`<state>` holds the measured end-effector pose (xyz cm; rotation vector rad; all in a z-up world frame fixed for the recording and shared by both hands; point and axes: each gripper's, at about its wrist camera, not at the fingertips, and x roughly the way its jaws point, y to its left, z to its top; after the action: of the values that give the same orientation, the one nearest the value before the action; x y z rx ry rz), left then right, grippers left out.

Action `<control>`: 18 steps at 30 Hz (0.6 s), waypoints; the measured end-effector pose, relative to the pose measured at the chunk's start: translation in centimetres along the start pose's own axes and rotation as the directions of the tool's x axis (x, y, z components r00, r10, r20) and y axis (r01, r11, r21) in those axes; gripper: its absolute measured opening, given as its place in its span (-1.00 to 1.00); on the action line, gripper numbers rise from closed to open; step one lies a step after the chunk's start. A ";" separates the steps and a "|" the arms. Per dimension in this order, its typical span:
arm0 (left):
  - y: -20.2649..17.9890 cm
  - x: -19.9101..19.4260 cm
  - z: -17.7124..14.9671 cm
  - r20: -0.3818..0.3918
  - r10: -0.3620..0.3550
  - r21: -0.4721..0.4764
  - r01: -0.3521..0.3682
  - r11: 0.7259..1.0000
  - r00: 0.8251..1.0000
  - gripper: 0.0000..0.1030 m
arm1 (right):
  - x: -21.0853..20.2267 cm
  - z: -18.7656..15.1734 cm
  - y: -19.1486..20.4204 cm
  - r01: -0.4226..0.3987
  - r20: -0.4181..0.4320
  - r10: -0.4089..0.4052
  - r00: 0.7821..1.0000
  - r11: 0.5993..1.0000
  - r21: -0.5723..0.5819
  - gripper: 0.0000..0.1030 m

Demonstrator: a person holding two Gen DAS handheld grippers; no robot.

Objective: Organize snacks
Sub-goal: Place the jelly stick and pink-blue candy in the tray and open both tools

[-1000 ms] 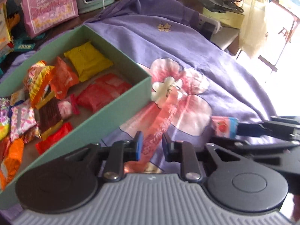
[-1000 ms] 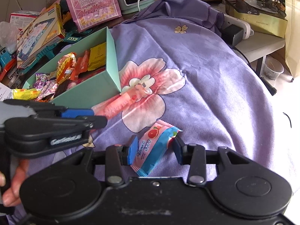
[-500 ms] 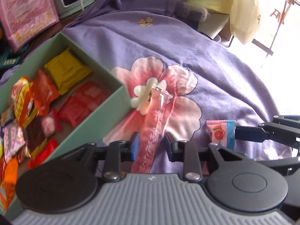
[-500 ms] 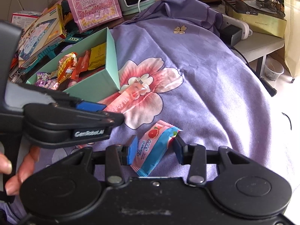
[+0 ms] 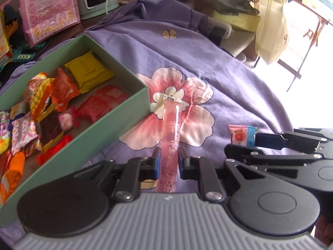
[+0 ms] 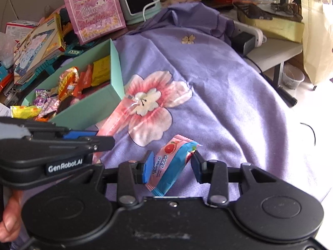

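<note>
Left wrist view shows my left gripper [image 5: 169,162] now closing on the pink jelly stick [image 5: 170,137], raised off the purple cloth [image 5: 229,79] where it lay flat a second ago, just right of the green box [image 5: 133,116]. Farther right of the box, my right gripper [image 6: 171,167] tightens on the pink-and-blue candy packet [image 6: 172,164]. Both seem ready to go into the box.

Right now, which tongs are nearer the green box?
Left. The left tongs hold a pink stick beside the green box; the right tongs sit farther off.
</note>
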<state>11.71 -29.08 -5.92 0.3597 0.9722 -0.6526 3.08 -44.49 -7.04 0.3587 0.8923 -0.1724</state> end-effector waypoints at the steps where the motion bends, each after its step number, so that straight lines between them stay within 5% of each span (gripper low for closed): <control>1: 0.2 -0.5 0.0 0.011 -0.006 -0.009 0.007 1.000 1.000 -0.68 | -0.3 0.0 0.2 0.001 0.007 -0.001 1.000 1.000 -0.003 -0.25; 9: 2.5 -5.8 0.5 0.145 -0.023 -0.074 0.034 0.997 0.989 -0.68 | -2.8 1.8 2.3 -0.010 0.071 0.013 0.997 0.999 -0.038 -0.25; 18: 9.7 -8.5 1.3 0.214 0.070 -0.233 -0.019 0.972 0.974 -0.68 | -2.6 6.4 7.7 -0.103 0.106 0.118 0.987 0.985 -0.140 -0.25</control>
<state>15.59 -19.51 1.97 0.1009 0.8136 -0.5196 8.43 -39.72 0.45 0.2698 0.7651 -0.0295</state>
